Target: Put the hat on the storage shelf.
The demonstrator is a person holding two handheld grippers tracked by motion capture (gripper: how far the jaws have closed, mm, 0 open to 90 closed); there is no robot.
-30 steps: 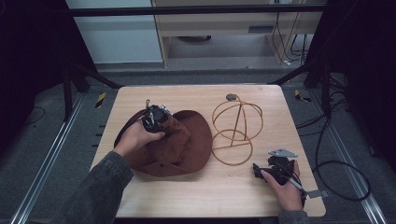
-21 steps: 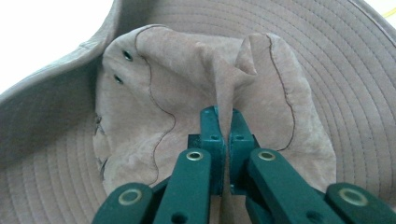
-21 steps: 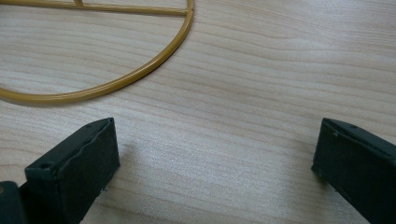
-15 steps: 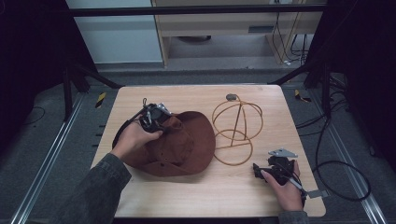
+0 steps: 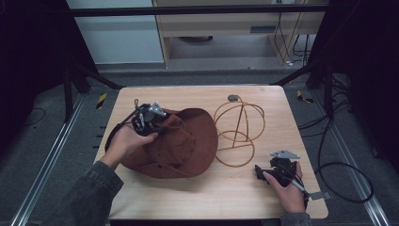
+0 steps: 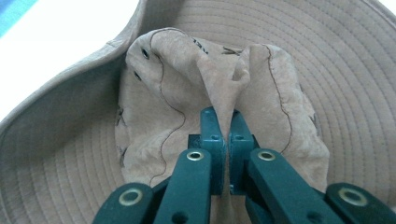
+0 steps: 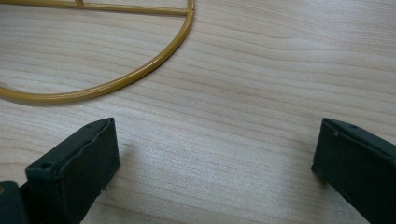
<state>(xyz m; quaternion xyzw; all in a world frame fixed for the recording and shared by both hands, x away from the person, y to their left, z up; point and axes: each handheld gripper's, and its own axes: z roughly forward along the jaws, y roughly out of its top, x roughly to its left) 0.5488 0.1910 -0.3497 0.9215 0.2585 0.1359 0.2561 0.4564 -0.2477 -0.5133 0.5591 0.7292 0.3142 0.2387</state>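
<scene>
— Dark racks and a grey floor surround the pale wooden bench (image 5: 188, 193). What's cut off?

— The person's sleeve runs out at the bottom edge, and the left hand (image 5: 123, 143) covers most of the left gripper (image 5: 149, 123) from above, so its jaws are hard to make out there.

— And up close?

— The left gripper view settles it: the two jaws are pressed together on a fold of the crown of the brown brimmed hat (image 6: 224, 93), the cloth puckering upward between them. The brim curves all round.

— Where does the hat sit?

— On the bench's left-centre, its brim (image 5: 202, 141) just beside the gold wire hat stand (image 5: 237, 134).

— Changed from a second back?

— The jaws have just been closing on the crown fold. The near side of the hat now looks lifted and bunched under the hand.

— The other side?

— The right gripper (image 5: 269, 173) rests at the bench's near right corner. Its own view shows the jaws wide apart over bare wood, holding nothing, with an arc of the stand's base ring (image 7: 116, 81) beyond.
</scene>
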